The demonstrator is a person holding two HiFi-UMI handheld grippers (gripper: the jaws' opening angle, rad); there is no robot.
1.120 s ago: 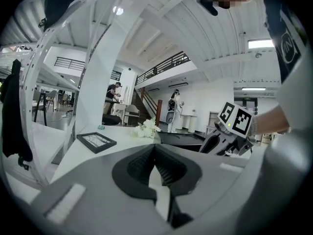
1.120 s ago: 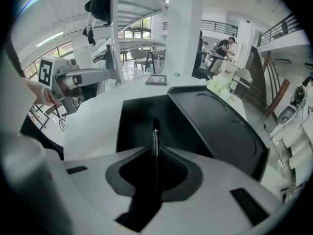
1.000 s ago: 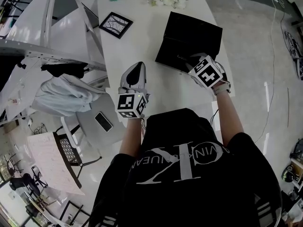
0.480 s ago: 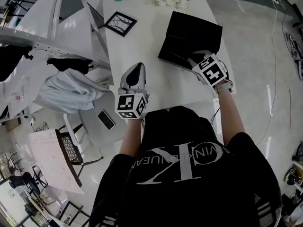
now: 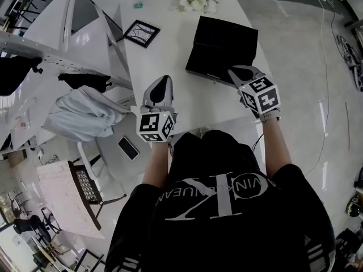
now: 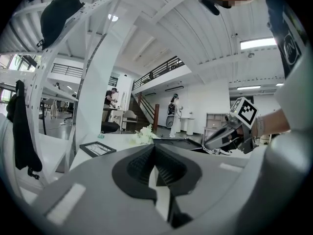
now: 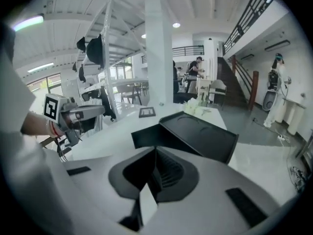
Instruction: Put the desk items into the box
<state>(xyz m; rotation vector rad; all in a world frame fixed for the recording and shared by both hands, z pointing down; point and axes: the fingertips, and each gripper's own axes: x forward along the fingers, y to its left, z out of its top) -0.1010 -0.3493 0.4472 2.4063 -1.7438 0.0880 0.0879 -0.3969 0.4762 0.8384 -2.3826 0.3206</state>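
A black box (image 5: 222,49) lies open on the white table (image 5: 170,55), its lid raised at the far side. Further back are a black picture frame (image 5: 140,33), white flowers (image 5: 198,0) and a small green clip (image 5: 136,5). My left gripper (image 5: 164,80) hovers over the table's near left part, shut and empty; its view shows the frame (image 6: 98,149), the flowers (image 6: 144,135) and the box (image 6: 182,143) ahead. My right gripper (image 5: 239,70) is shut and empty at the box's near right corner, with the box (image 7: 195,133) just in front of it.
A white metal rack (image 5: 57,33) stands left of the table, with a pale cloth (image 5: 85,112) draped below it. A phone (image 5: 127,147) lies on a round seat near the table's left front. The table's near edge runs just under both grippers.
My right gripper has drawn back a little from the box towards its near right corner. The left gripper has stayed put. The view has shifted slightly.
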